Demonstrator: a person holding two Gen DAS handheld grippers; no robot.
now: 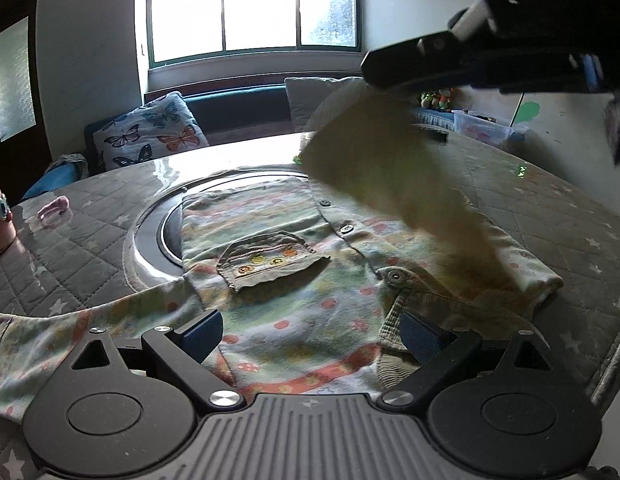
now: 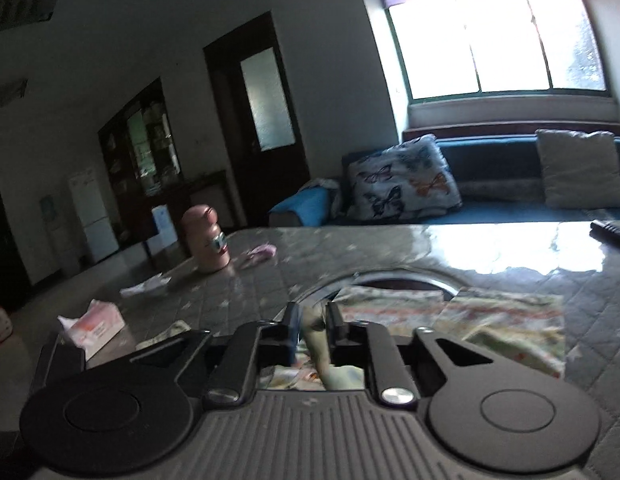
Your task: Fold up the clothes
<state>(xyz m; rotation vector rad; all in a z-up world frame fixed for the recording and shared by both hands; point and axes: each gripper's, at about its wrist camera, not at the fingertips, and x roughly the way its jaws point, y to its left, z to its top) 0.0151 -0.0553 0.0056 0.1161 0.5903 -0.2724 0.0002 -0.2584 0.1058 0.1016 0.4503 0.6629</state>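
On the quilted grey star-print surface (image 1: 90, 248) lay the small pastel-striped button-front shirt (image 1: 294, 308), chest pocket up. Over its right side the right gripper (image 2: 311, 322) carried a fabric flap (image 1: 389, 168) across, jaws clamped narrowly on it. The left gripper (image 1: 310, 336) hovered at the near hem, jaws apart. Seemingly mid-fold; next, lay the flap flat and release.
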